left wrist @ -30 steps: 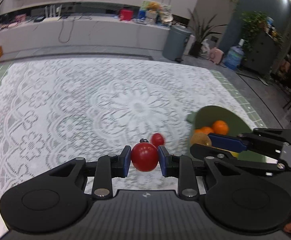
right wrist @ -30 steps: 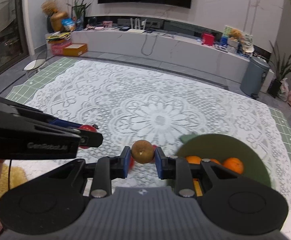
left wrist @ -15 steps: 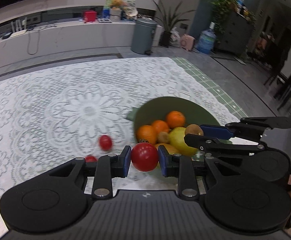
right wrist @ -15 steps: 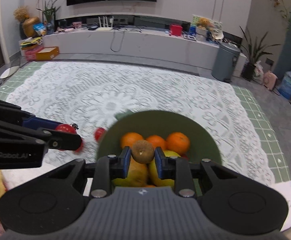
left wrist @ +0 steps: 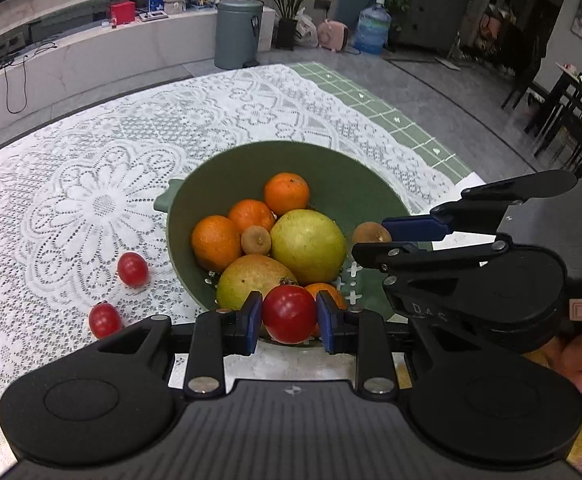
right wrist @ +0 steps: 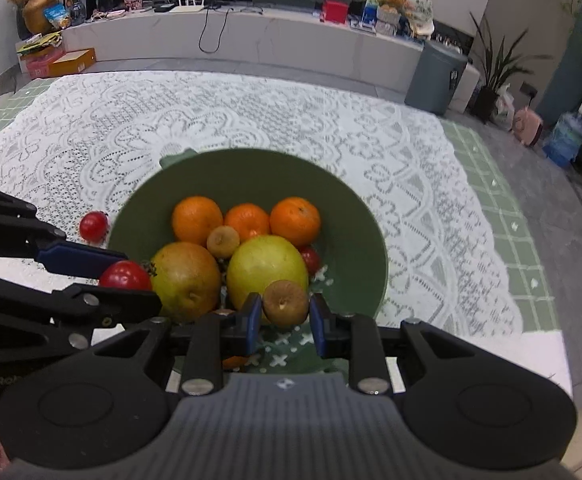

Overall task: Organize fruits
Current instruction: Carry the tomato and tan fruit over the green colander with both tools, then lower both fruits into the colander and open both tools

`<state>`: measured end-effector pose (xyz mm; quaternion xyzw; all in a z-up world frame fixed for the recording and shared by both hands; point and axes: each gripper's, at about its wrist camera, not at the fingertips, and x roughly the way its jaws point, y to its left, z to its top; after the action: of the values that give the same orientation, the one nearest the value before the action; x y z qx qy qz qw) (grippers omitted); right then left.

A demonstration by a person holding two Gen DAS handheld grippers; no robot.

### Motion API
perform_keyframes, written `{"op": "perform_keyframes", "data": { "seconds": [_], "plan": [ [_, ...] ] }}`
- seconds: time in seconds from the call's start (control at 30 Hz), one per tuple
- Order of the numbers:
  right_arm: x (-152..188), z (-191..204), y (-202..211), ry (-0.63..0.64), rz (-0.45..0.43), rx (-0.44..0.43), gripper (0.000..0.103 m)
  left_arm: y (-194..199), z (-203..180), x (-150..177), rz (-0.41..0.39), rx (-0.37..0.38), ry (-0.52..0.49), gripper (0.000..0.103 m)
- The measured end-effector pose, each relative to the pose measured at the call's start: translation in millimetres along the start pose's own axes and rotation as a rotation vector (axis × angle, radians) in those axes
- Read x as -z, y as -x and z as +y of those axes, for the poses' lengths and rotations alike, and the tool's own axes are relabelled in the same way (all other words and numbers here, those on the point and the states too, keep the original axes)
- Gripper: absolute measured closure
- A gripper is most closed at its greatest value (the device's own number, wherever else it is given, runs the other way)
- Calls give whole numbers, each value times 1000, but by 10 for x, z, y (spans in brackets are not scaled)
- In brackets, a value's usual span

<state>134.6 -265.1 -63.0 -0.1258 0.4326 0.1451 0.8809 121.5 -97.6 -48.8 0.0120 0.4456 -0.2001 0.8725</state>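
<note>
While both hover over the green bowl (left wrist: 371,184), the left hand-held gripper (left wrist: 289,316) clamps a red tomato (left wrist: 289,313) and the right hand-held gripper (right wrist: 284,312) pinches a brown longan (right wrist: 285,302). Two small tomatoes (left wrist: 132,268) lie on the lace-covered desk (left wrist: 91,152); three oranges (right wrist: 197,220) sit in the bowl.

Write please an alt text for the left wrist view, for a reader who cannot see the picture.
The left hand-held gripper holds a red tomato over the near rim of a green bowl filled with oranges and larger yellow-green fruits. The right hand-held gripper reaches in from the right, holding a small brown fruit. Two more tomatoes lie on the white lace tablecloth.
</note>
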Motion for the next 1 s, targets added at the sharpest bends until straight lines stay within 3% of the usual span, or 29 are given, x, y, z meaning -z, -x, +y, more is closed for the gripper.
{"op": "perform_keyframes", "data": {
  "seconds": [0.6, 1.0],
  "plan": [
    [-4, -72, -300, -44, 98, -29, 80, -301, 20, -21, 81, 23, -18, 71],
    [-2, -46, -278, -35, 80, -10, 79, -296, 13, -24, 81, 15, -29, 70]
  ]
}}
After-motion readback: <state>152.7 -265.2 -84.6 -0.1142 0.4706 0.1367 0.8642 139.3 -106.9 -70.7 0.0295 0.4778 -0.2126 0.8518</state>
